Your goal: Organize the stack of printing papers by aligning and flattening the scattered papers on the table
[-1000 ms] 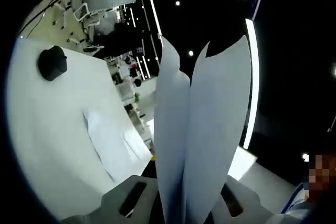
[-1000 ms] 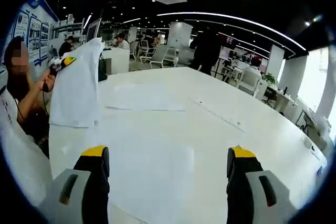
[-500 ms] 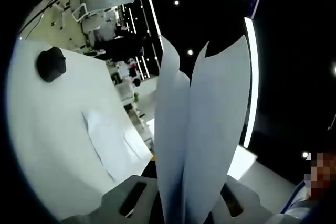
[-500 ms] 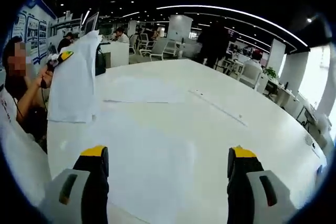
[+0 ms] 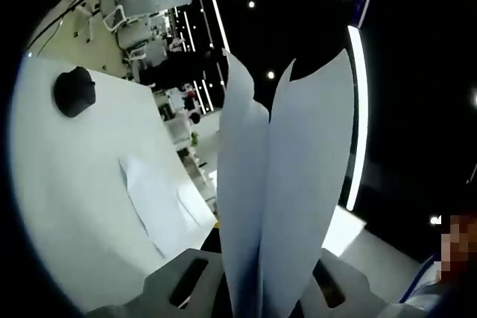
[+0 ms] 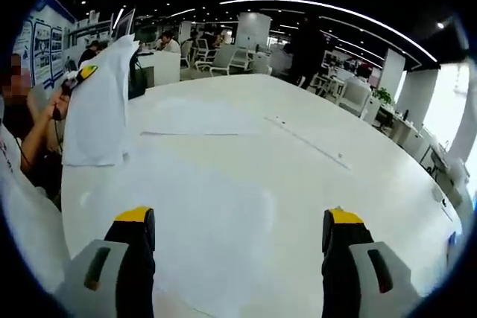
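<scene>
Not much has changed since a second ago. In the left gripper view the picture looks almost the same as before, and the left tongs (image 5: pixel 257 299) still grip the same papers. In the right gripper view the whole picture has slid a little, so the camera moved, not the things; the held papers now sit a bit nearer the left edge and a bit higher.

Close up in the left gripper view, the left tongs are clamped on a bunch of held papers (image 5: pixel 279 199). The papers stand up from between the jaws and fan out into two long leaves with pointed tips. Past them, on the white table (image 5: pixel 67 176), lies a flat sheet (image 5: pixel 156 202), well apart from the tongs. Farther off on the table sits a dark round thing (image 5: pixel 74 91); I cannot tell what it is.

In the right gripper view the right tongs (image 6: pixel 238 240) are wide apart and hold nothing. Just past the jaws, between them, a near sheet (image 6: pixel 216 236) lies flat on the table (image 6: pixel 358 184). Farther on lies another far sheet (image 6: pixel 197 118), also flat. At the left, a person's hand (image 6: pixel 59 106) holds up the left tongs (image 6: pixel 83 74) with yellow tips, and the held papers (image 6: pixel 97 113) hang down from them, with their bottom edge near the table's left side. Far behind are chairs and people in a big room
</scene>
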Tool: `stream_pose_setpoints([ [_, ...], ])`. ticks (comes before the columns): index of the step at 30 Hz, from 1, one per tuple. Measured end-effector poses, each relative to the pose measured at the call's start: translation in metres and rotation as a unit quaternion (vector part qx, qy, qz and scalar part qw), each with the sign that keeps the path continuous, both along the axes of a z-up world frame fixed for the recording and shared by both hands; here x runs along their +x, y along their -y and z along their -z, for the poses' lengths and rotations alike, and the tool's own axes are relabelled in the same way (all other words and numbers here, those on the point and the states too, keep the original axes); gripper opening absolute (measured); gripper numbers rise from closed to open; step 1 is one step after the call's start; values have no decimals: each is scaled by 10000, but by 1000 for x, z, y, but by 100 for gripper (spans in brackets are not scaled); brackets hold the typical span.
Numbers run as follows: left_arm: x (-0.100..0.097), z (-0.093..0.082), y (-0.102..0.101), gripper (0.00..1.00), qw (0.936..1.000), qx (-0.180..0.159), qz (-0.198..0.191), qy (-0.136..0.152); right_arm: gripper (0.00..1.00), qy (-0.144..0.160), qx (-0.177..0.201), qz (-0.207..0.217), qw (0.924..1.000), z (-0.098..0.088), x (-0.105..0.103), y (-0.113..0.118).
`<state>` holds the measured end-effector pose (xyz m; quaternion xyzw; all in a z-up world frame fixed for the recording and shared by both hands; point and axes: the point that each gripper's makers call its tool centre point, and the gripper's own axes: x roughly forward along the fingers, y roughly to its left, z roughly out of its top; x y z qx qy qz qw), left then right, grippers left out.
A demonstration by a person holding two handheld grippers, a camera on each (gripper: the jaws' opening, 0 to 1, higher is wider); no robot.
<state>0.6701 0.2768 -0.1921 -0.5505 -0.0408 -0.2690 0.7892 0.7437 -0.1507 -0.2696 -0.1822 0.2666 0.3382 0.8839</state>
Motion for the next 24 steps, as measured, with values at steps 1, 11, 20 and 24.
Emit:
stream_pose_setpoints([
  [1, 0, 0, 0, 6, 10000, 1, 2, -3, 88, -9, 3, 14, 10000, 1, 0, 0],
  [11, 1, 0, -2, 6, 10000, 1, 9, -3, 88, -53, -8, 34, 10000, 5, 0, 2],
  [20, 3, 5, -2, 6, 10000, 3, 8, -57, 87, -150, -37, 90, 9998, 15, 2, 6],
  [24, 2, 4, -2, 6, 10000, 11, 0, -51, 87, -168, -43, 102, 9998, 18, 2, 6],
])
